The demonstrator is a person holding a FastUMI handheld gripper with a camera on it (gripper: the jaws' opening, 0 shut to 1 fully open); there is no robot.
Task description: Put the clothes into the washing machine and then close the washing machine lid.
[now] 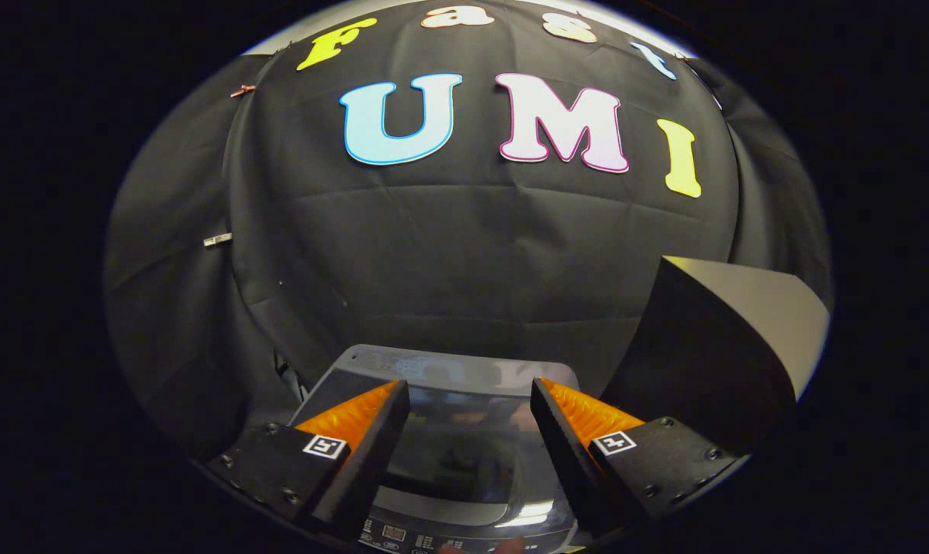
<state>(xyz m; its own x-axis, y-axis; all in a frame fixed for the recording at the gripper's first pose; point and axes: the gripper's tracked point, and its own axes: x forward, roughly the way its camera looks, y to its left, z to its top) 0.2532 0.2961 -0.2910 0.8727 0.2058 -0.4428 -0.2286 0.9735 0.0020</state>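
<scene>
The gripper [471, 400] is held with its fingers spread apart and nothing grasped between them, poised above the washing machine [464, 462]. Beneath and between the fingers the machine's glossy lid [464, 442] is seen lying flat, apparently closed, with the control panel [403, 535] at its near edge. No clothes can be made out, so the task is judged finished or nearly so.
</scene>
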